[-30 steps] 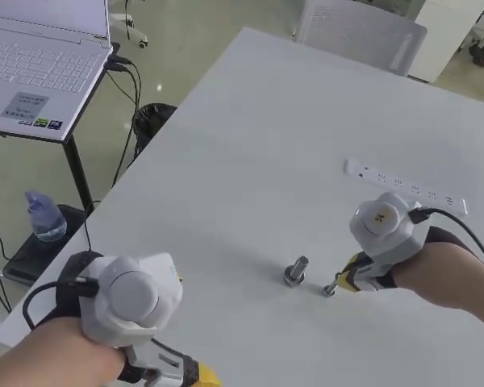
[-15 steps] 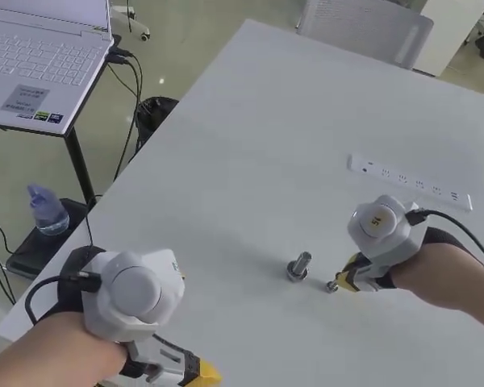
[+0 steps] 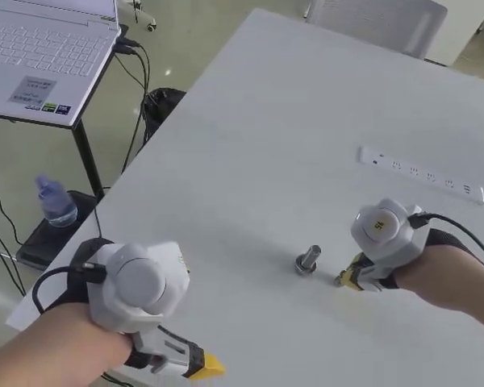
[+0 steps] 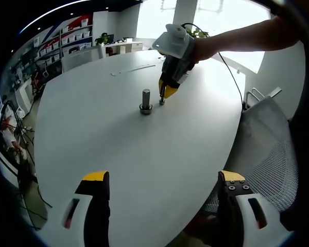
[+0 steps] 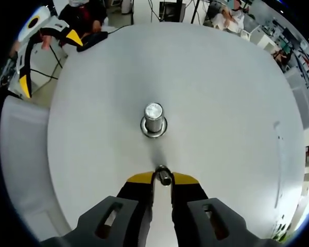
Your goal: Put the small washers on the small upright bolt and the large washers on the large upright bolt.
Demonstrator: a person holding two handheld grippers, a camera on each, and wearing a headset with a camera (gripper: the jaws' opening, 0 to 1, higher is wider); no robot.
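Right gripper (image 5: 164,180): jaws drawn in to a narrow gap, with the tips on either side of the top of the small bolt (image 5: 164,175). I cannot tell whether a washer is pinched there as well; it is too small to make out.
Reason for hold: I judge the tips are kept low and square over the small bolt so that a washer would drop straight down its shank.
Left gripper (image 4: 164,177): jaws spread wide with nothing between them. It hovers above the near left corner of the table, well apart from the work and, I judge, parked clear of the right gripper.
Large bolt (image 5: 153,119): upright, just beside the small bolt. There is a ring at its base, probably a washer already seated.
Table (image 3: 250,121): white, smooth and matte. Both bolts stand toward the near right part.
Power strip (image 3: 423,173): lies flat beyond the bolts, toward the far edge.
Room: a laptop (image 3: 40,56) on a stand off the left edge, a bottle (image 3: 55,203) low beside the stand, and a chair (image 3: 379,20) at the far edge.
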